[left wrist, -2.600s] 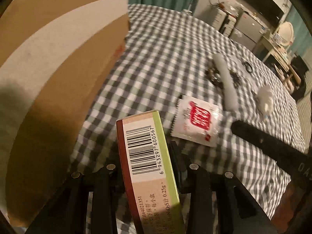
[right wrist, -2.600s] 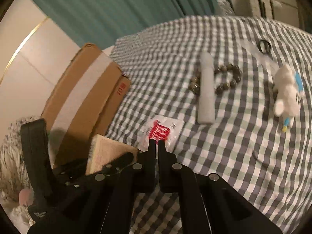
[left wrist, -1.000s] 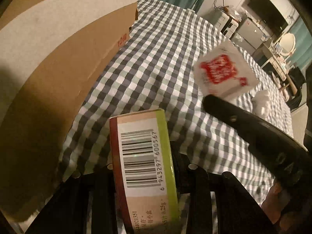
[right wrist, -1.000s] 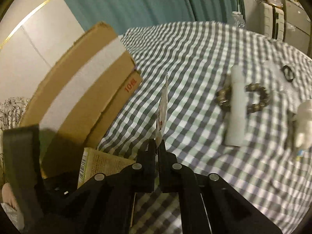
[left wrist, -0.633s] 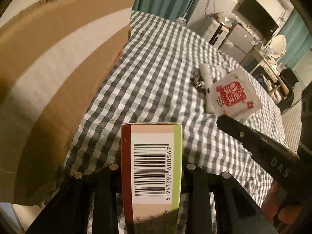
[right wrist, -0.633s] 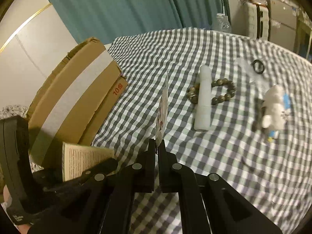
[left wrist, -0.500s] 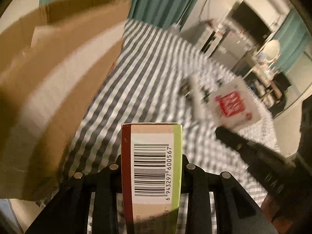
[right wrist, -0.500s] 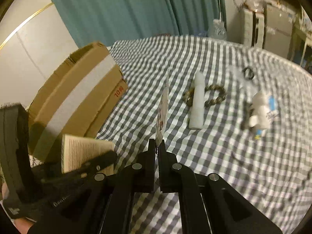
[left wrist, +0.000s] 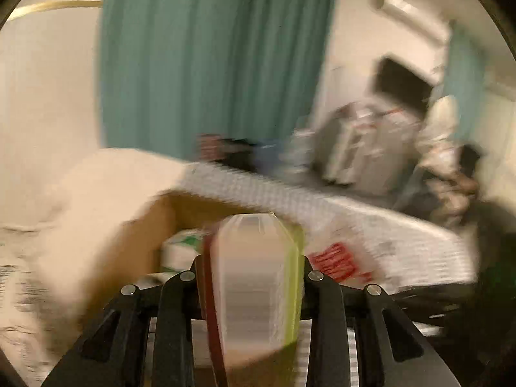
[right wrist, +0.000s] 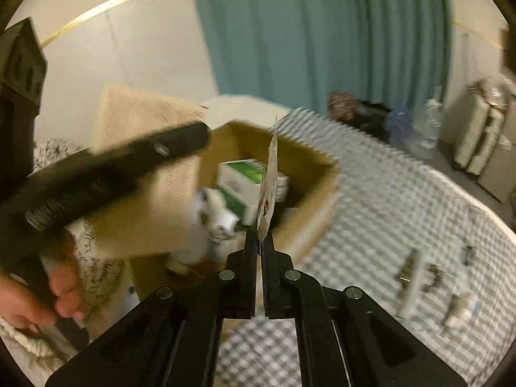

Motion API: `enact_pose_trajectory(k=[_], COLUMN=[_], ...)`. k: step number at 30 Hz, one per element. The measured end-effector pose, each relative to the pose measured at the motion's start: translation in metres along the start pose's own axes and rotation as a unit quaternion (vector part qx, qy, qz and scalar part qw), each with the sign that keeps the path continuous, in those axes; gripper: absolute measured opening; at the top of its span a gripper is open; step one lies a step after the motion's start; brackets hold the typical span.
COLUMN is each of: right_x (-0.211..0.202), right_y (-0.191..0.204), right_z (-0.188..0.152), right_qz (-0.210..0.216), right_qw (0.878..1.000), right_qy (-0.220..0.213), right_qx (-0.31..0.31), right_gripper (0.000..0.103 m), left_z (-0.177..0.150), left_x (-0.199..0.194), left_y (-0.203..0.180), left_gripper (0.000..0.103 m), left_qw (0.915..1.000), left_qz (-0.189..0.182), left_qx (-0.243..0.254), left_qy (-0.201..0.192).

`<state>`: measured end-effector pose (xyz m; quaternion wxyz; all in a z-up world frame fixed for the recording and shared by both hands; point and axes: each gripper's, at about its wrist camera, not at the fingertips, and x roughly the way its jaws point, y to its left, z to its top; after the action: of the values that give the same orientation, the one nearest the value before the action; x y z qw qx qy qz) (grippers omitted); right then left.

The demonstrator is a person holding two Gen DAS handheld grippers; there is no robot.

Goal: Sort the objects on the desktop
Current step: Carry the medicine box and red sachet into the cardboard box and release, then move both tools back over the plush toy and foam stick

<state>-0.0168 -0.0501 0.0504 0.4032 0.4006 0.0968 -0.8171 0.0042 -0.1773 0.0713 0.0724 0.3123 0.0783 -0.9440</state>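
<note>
My left gripper [left wrist: 251, 274] is shut on a small carton [left wrist: 254, 277] with a red and a green side, held up above the near edge of the open cardboard box [left wrist: 151, 225]. My right gripper [right wrist: 259, 245] is shut on a white sachet with red print [right wrist: 269, 180], seen edge on, held over the box's [right wrist: 309, 174] opening. The sachet also shows in the blurred left wrist view [left wrist: 335, 261]. The left gripper's body [right wrist: 106, 174] crosses the right wrist view above the box.
Inside the box lie a green and white carton [right wrist: 248, 177] and other white items. On the checked tablecloth [right wrist: 387, 213] at the right lie a white tube [right wrist: 412, 277], a bead bracelet [right wrist: 432, 277] and a small white toy [right wrist: 461, 312]. Teal curtains hang behind.
Both grippers have risen and swung left from the table to above the open box, each still holding its item. The box's inside has come into view.
</note>
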Motion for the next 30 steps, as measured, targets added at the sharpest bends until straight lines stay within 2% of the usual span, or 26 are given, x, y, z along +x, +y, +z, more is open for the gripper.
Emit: enact_pose_trajectory(k=[1,2,3,5,7,10,12,14,18,21,24,27,30], right_x=[0.011,0.019,0.022,0.021,0.005,-0.03,-0.051,-0.073,-0.104,-0.127,-0.139,-0.141,-0.131], right_y=[0.005,0.009,0.01,0.005,-0.003,-0.034,-0.064,-0.096,-0.16,-0.197,-0.219,-0.234,-0.252], right_z=[0.003,0.005,0.005,0.0,-0.008,-0.027,-0.044,-0.064,-0.103,-0.134,-0.144,-0.144,-0.148], right_qz=[0.0,-0.008,-0.016,-0.044,-0.077,-0.118,-0.147,-0.167,-0.181,-0.203,-0.213,-0.196,-0.209], right_qw=[1.0,1.0,1.0,0.999,0.997,0.992,0.989,0.985,0.978,0.967,0.957,0.957,0.952], right_qy=[0.007,0.012,0.017,0.017,-0.009,-0.032,-0.033,-0.028,-0.002,-0.014,-0.028,-0.042,-0.052], right_qx=[0.0,0.0,-0.002,-0.006,-0.022,-0.029,-0.012,0.02,0.1,0.155,0.194,0.211,0.218], right_gripper=[0.002,0.006,0.03,0.066,0.067,0.069,0.075,0.076,0.076,0.076,0.076,0.076,0.076], left_z=[-0.007,-0.012,-0.017,-0.024,-0.026,-0.024,-0.029,-0.028,-0.023,-0.017,-0.012,-0.014,-0.021], left_x=[0.01,0.017,0.026,0.04,0.046,0.048,0.04,0.034,0.013,-0.009,-0.019,-0.015,0.009], left_y=[0.01,0.018,0.027,0.038,0.042,0.033,0.025,0.01,-0.018,-0.038,-0.066,-0.114,-0.166], left_gripper=[0.033,0.038,0.046,0.088,0.097,0.101,0.102,0.102,0.102,0.103,0.103,0.103,0.103], left_qw=[0.9996,0.9992,0.9986,0.9969,0.997,0.9979,0.9983,0.9989,0.9982,0.9997,0.9995,0.9988,0.9957], left_qz=[0.025,0.034,0.043,0.058,0.047,0.016,0.014,0.013,0.056,0.016,-0.01,-0.012,-0.041], left_qx=[0.003,0.001,-0.006,-0.022,-0.036,-0.043,-0.034,-0.013,0.021,0.006,-0.002,0.032,0.083], left_qy=[0.011,0.021,0.03,0.048,0.051,0.046,0.045,0.042,0.009,-0.02,-0.031,-0.035,-0.002])
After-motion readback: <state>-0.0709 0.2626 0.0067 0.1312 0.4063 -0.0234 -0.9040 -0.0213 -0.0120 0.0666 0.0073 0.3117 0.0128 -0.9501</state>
